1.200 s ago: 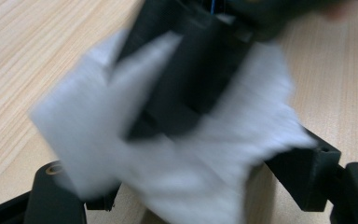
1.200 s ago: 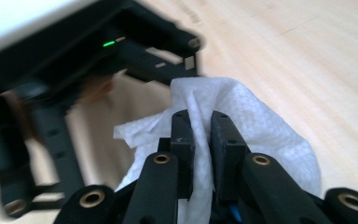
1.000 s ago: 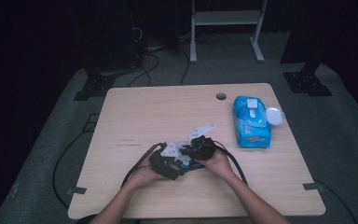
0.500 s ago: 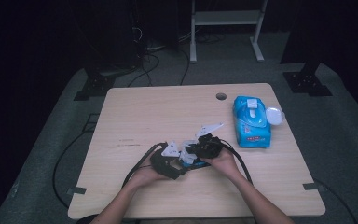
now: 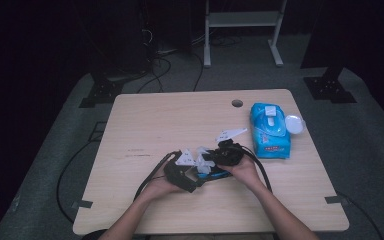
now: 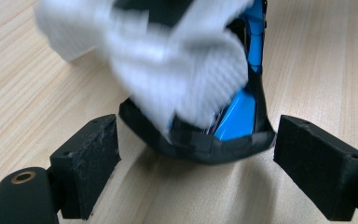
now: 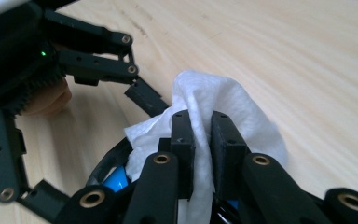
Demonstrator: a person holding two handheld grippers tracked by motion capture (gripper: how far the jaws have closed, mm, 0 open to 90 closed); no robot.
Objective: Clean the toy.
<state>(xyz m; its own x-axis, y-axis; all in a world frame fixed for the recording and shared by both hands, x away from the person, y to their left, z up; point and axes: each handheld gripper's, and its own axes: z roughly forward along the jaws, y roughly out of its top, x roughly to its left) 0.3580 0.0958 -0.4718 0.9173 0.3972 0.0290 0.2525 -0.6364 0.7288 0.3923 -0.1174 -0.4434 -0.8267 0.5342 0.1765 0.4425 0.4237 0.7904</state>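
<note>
- The right tongs (image 7: 200,154) are clamped on a white wipe (image 7: 242,112), their 2 black jaws drawn close with a fold of the sheet pinched between them; the rest of the sheet billows out above and to both sides of the jaws.
- The wipe hangs directly over a small black-and-blue object (image 6: 235,121) that rests on the bench (image 5: 155,125) near its front edge, between the 2 hands. In the left gripper view the wipe (image 6: 177,70) covers the upper part of the object and is blurred, so I judge it is being rubbed across it.
- The left tongs (image 6: 196,163) are spread wide, gripping nothing. Their jaws stand on either side of the object's near end without touching it, so the object lies straight ahead of them, its long axis running away from that camera.
- In the high view the left tongs (image 5: 192,172) and the right tongs (image 5: 211,161) meet just beside each other over the object, both hands equally near; the left would steady it by closing, as I read it.
- Well apart to the right lies a blue pack of wipes (image 5: 269,131) with its white lid (image 5: 294,124) flipped open beside it. A round hole (image 5: 237,103) sits near the far edge.
- Nothing stands between the tongs and the object; the trailing cables (image 5: 152,176) loop behind the hands, clear of the work.
</note>
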